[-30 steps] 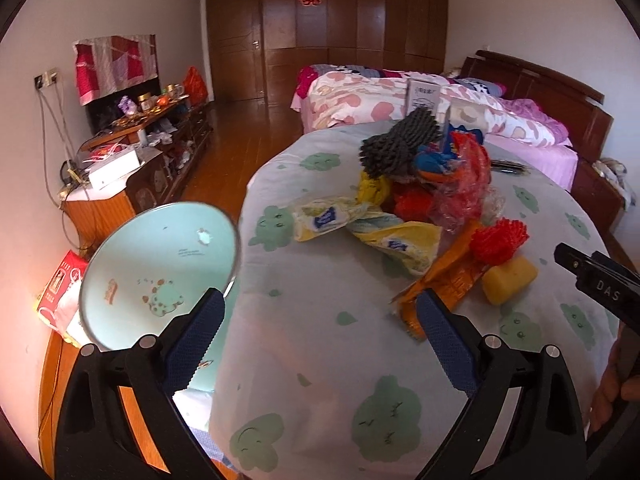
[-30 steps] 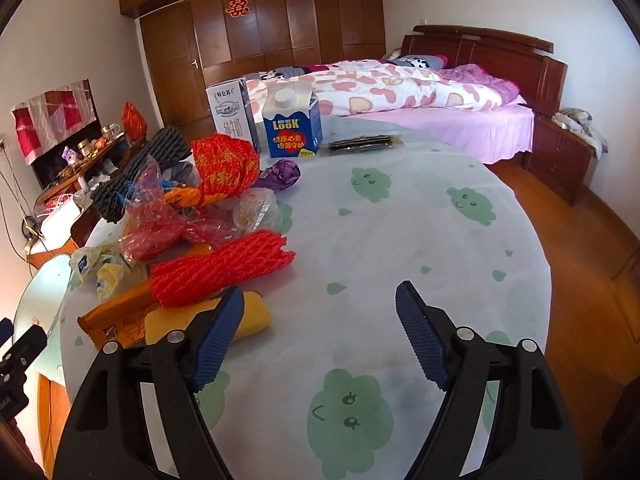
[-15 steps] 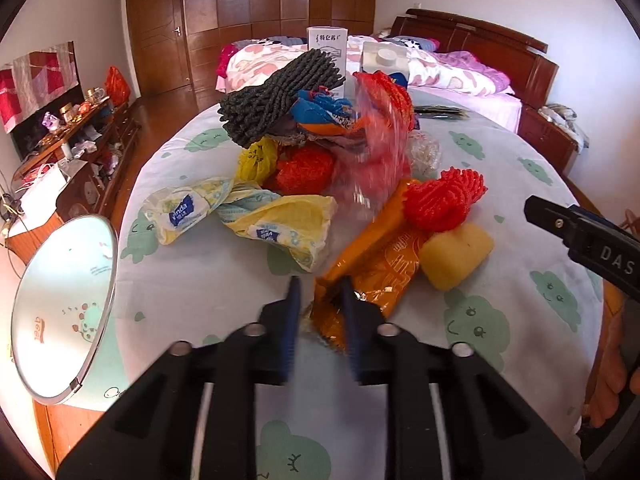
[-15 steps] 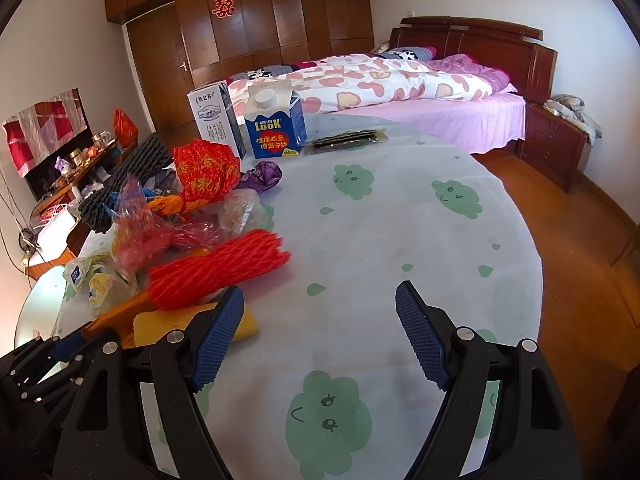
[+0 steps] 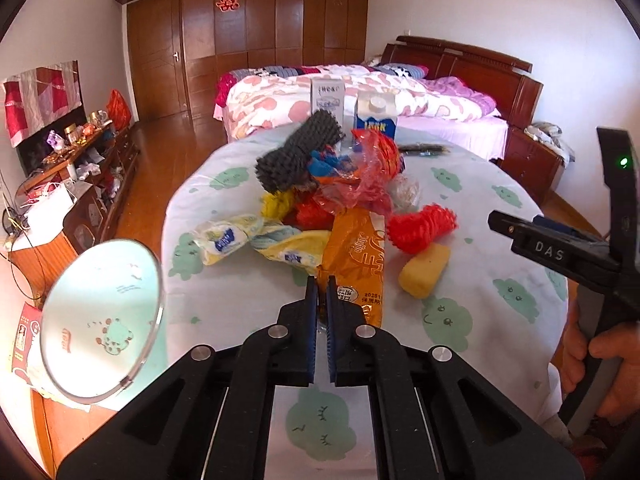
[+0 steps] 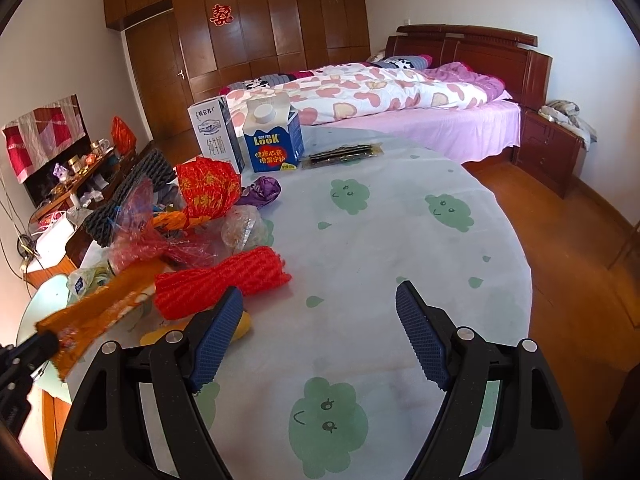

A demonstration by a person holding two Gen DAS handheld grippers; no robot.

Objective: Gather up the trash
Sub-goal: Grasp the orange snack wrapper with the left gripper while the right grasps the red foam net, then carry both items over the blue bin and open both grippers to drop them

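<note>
A pile of trash lies on the round table [image 5: 472,320]. My left gripper [image 5: 322,285] is shut on the near end of an orange snack wrapper [image 5: 356,256], which angles up off the cloth in the right wrist view [image 6: 96,312]. Beside it lie a red foam net [image 5: 422,228], a yellow sponge [image 5: 424,270] and crumpled yellow-white wrappers [image 5: 256,240]. My right gripper [image 6: 320,320] is open over bare cloth, right of the red foam net [image 6: 224,284], with nothing between its fingers.
A mint round bin lid [image 5: 100,324] stands open at the table's left edge. Two milk cartons [image 6: 272,136] and a black packet [image 6: 344,152] sit at the far side. A dark grey foam net [image 5: 298,156] tops the pile. A bed and a low cabinet lie beyond.
My left gripper swung from the bin side to the pile, closed on the orange wrapper's near end and raised it a little. The right gripper stayed open and still.
</note>
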